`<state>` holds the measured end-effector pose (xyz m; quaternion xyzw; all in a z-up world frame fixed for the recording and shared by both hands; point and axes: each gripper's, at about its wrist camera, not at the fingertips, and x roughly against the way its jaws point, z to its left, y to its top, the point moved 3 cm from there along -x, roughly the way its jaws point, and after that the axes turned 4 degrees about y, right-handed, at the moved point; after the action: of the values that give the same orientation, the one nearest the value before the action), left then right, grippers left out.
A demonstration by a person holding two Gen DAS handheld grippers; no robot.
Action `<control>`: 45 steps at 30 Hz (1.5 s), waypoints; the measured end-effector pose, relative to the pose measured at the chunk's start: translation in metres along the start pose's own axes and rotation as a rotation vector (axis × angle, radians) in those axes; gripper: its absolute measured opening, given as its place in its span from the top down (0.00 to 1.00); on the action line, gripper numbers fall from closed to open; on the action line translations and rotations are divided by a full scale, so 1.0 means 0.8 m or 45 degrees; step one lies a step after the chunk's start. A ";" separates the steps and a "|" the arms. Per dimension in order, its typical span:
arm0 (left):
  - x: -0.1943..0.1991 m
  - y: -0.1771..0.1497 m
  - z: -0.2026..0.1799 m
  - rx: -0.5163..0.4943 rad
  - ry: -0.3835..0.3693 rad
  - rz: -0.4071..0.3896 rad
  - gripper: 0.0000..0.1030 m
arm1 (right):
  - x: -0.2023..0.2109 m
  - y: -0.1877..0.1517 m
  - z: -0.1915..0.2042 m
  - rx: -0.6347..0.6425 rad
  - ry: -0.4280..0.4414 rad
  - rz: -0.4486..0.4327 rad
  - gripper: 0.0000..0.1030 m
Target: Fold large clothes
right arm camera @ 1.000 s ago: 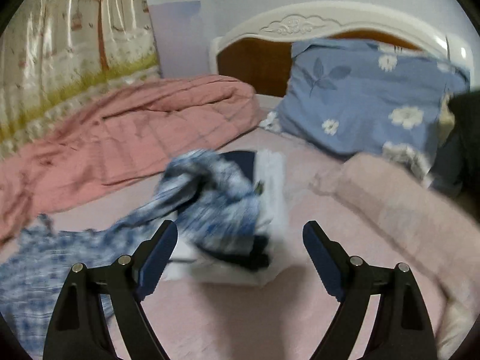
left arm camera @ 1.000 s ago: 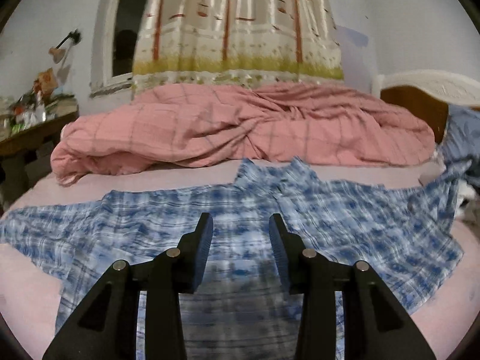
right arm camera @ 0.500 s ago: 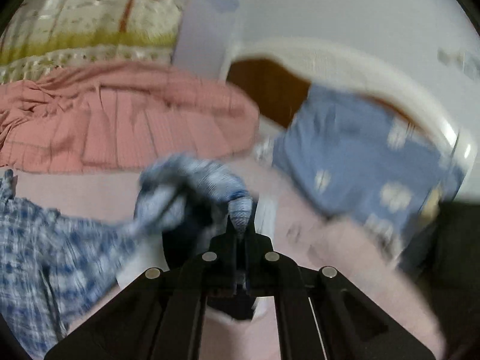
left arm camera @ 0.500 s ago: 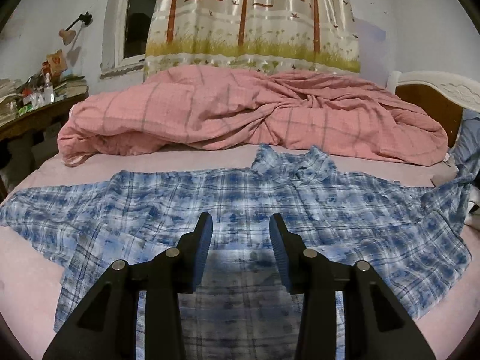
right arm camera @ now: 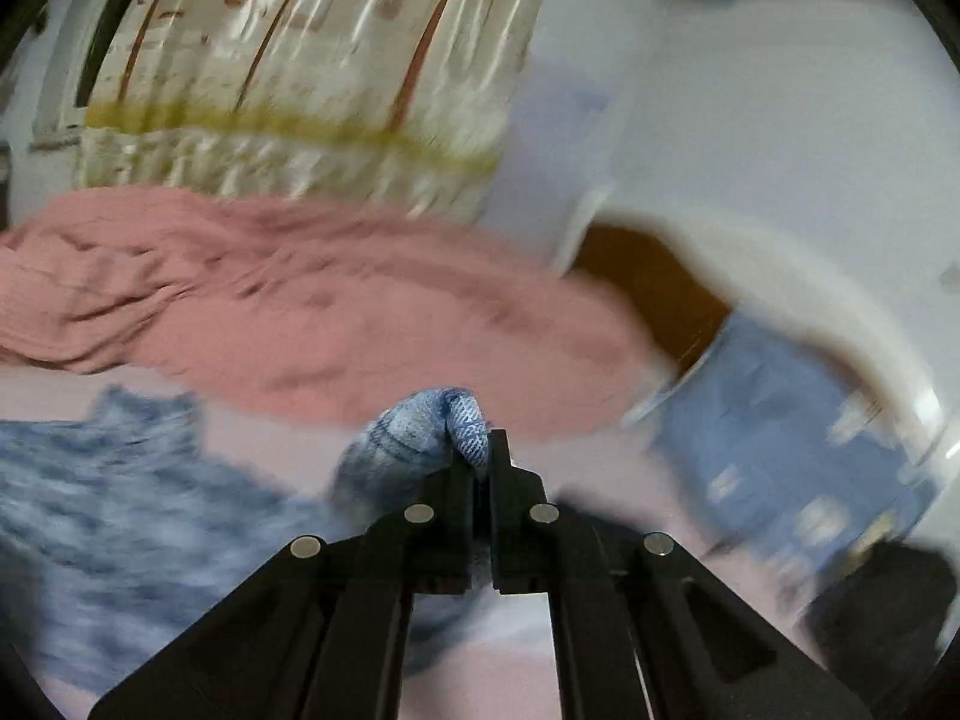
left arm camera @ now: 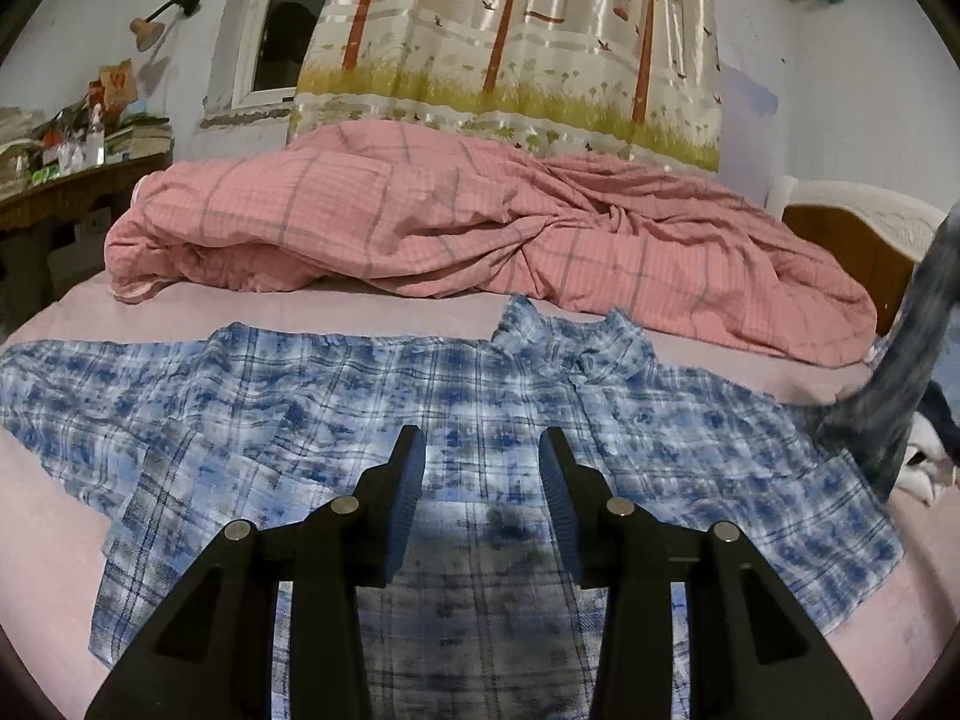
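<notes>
Right gripper (right arm camera: 480, 456), wide open a second ago, has clamped shut on the sleeve (right arm camera: 429, 423) and lifted it off the bed (left arm camera: 372, 315). Sleeve (left arm camera: 912, 348) now hangs up at the bed's right edge, blurred. Shirt (left arm camera: 420, 396) shows flatter, more spread. Left gripper (left arm camera: 480, 468) gap unchanged.

1. A rumpled pink checked quilt (left arm camera: 456, 222) lay heaped across the far side of the bed.
2. A curtain printed with trees and birdcages (left arm camera: 510, 42) hung behind it.
3. A window (left arm camera: 282, 24) stood left of the curtain.
4. A cluttered wooden desk (left arm camera: 54, 192) stood at the far left.
5. A white-and-brown headboard (right arm camera: 690, 276) rose beside a blue floral pillow (right arm camera: 780, 420).
</notes>
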<state>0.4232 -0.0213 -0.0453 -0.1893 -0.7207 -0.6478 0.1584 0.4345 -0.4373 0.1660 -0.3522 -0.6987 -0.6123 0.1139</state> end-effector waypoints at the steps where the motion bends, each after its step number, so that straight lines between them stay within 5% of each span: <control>1: 0.000 0.001 0.003 0.013 -0.005 0.002 0.63 | -0.014 -0.004 0.017 -0.058 0.108 0.135 0.96; 3: 0.000 0.003 0.009 0.041 -0.020 0.006 0.63 | -0.034 -0.012 0.049 -0.155 0.380 0.312 0.96; 5: 0.001 0.005 0.013 0.064 -0.034 0.008 0.63 | -0.050 -0.021 0.088 -0.238 0.527 0.435 0.96; 8: 0.005 0.007 0.016 0.088 -0.064 0.001 0.63 | -0.050 -0.022 0.129 -0.306 0.694 0.435 0.96; 13: -0.001 0.007 0.030 0.249 -0.240 0.083 0.61 | -0.050 -0.016 0.186 -0.524 1.209 0.436 0.96; 14: -0.003 0.007 0.033 0.261 -0.247 0.091 0.61 | -0.045 -0.016 0.197 -0.521 1.245 0.428 0.96; 19: -0.002 0.008 0.035 0.256 -0.231 0.088 0.61 | -0.059 -0.050 0.232 -0.379 1.003 0.303 0.96; 24: -0.007 0.004 0.027 0.229 -0.233 0.113 0.61 | -0.131 -0.140 0.239 -0.527 1.042 0.457 0.91; 28: -0.010 0.000 0.015 0.174 -0.232 0.120 0.60 | -0.178 -0.187 0.226 -0.683 1.117 0.541 0.79; 31: -0.010 -0.004 0.001 0.122 -0.245 0.124 0.57 | -0.182 -0.198 0.210 -0.585 1.073 0.428 0.66; 35: -0.008 -0.016 -0.026 0.061 -0.263 0.137 0.51 | -0.152 -0.201 0.173 -0.452 0.885 0.195 0.22; 39: -0.002 -0.032 -0.068 -0.045 -0.379 0.157 0.47 | -0.130 -0.189 0.137 -0.428 0.987 0.170 0.22; 45: 0.026 -0.058 -0.151 -0.427 -0.409 0.003 0.44 | -0.108 -0.187 0.064 -0.367 0.483 -0.047 0.22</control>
<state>0.3806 -0.1442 -0.0627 -0.3144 -0.6186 -0.7200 0.0085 0.4167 -0.4202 -0.0126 -0.2308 -0.5763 -0.7629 0.1804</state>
